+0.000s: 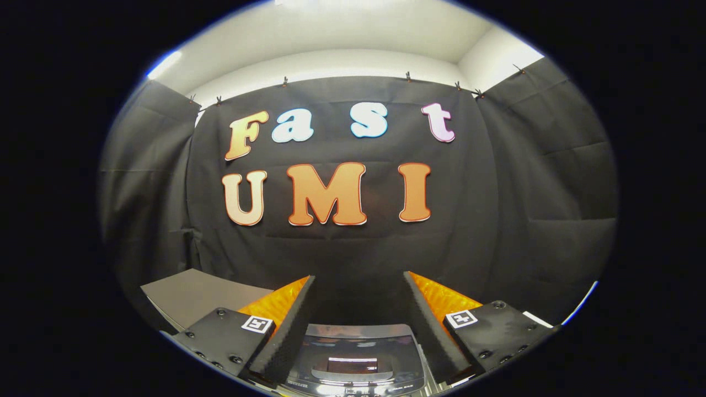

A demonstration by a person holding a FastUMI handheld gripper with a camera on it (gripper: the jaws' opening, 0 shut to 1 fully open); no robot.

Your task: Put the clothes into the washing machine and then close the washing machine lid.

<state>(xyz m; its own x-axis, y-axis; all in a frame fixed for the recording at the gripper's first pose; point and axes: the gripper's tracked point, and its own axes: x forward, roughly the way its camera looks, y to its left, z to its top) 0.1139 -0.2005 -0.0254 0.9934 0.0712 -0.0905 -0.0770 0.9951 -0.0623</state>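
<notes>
**Gripper view: hand-held gripper held high above the washing machine, fingers apart and empty**

The gripper view looks almost level across the booth, so most of it is the black cloth wall and the pale ceiling above it. The hand-held gripper has its two fingers spread wide, and nothing lies between them; it holds no cloth at this moment. Between the fingers, low down, the top of the washing machine is seen, with a dark glossy lid panel that reflects the light. The lid seems to lie flat, but the picture does not show this surely. A grey flat surface stands beside the left finger, perhaps another part of the machine or a bench.

No clothes are seen here, so it cannot be told whether they are already inside. The fingers are probably kept open and raised because the hand-held gripper is between two actions and ready for the next grasp or push.
</notes>
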